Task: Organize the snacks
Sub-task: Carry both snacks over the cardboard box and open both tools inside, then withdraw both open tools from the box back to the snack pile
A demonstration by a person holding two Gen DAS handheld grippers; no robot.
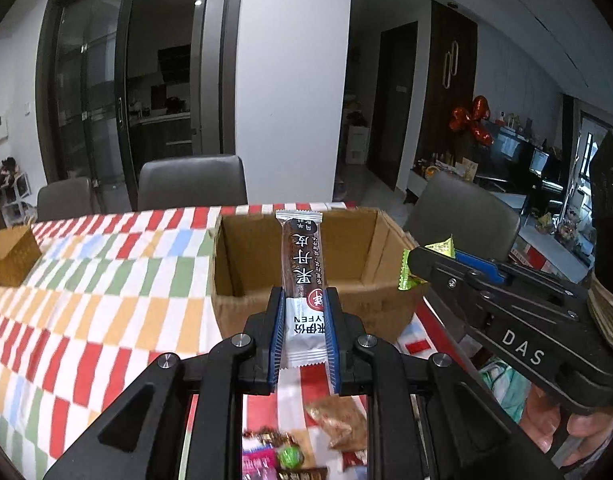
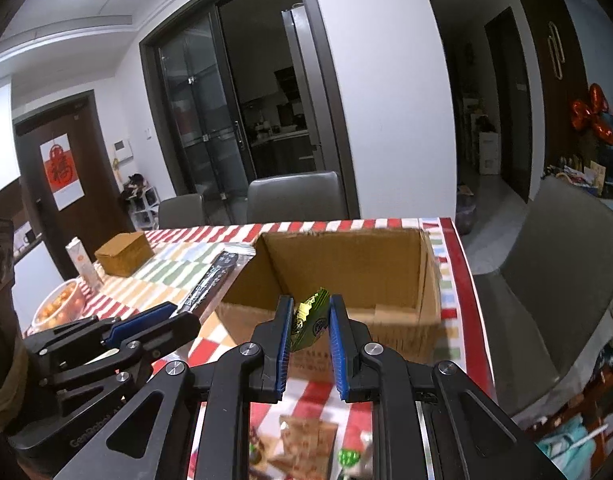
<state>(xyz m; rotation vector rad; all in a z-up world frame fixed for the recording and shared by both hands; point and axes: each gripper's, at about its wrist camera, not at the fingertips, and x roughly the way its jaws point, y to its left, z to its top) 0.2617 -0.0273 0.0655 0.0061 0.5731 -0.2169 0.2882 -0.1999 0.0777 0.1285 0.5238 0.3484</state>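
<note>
My left gripper [image 1: 305, 300] is shut on a long brown snack bar [image 1: 302, 260] with a white wrapper end, held upright in front of an open cardboard box [image 1: 234, 256]. In the right wrist view the same bar [image 2: 214, 276] points toward the box's left wall. My right gripper [image 2: 309, 312] is shut on a small green candy packet [image 2: 308, 320], just short of the box's [image 2: 386, 276] near wall. From the left wrist view the right gripper [image 1: 416, 268] holds the green packet [image 1: 406, 274] at the box's right corner. Loose snacks [image 1: 338, 428] lie on the tablecloth below.
A striped, checkered tablecloth [image 1: 106, 280] covers the table. A small brown box [image 2: 124, 256], a carton [image 2: 82, 264] and a bowl of orange fruit [image 2: 58, 308] stand at the left. Grey chairs [image 2: 294, 196] line the far side and one [image 2: 566, 280] stands at the right.
</note>
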